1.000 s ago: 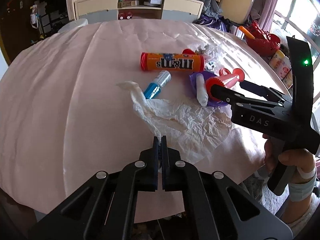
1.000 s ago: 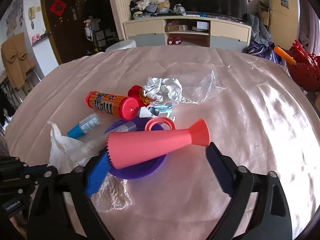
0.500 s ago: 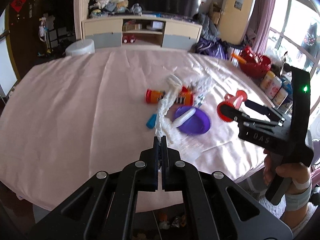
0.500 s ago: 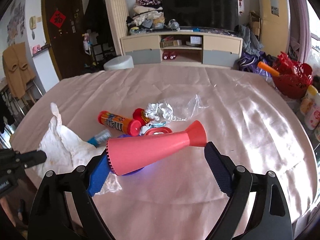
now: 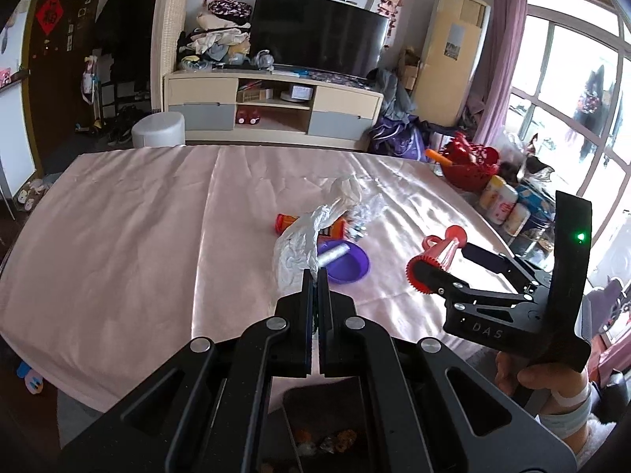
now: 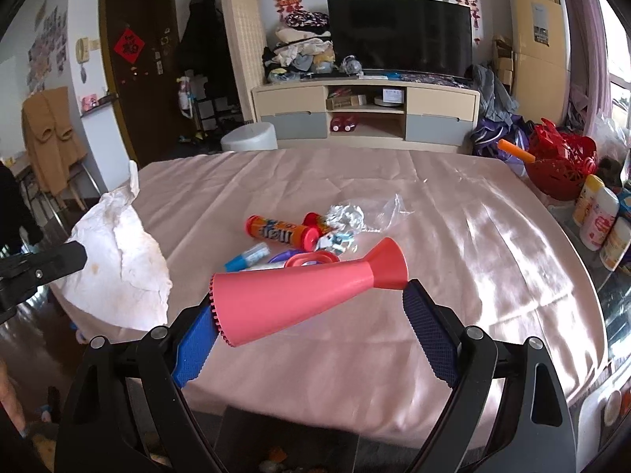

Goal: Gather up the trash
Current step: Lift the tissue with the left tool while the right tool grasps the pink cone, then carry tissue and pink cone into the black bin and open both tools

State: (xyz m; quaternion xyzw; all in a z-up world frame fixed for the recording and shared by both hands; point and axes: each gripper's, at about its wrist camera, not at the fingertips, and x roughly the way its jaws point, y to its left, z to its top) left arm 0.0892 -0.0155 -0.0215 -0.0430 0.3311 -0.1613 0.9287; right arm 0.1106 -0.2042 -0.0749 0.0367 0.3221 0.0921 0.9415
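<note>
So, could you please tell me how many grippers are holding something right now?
2: the left hand-held gripper pinches the white tissue; the right hand-held gripper holds the red horn.

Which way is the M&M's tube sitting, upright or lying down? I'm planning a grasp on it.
Lying down. The M&M's tube rests on its side on the pink tablecloth, red cap facing the right gripper.
</note>
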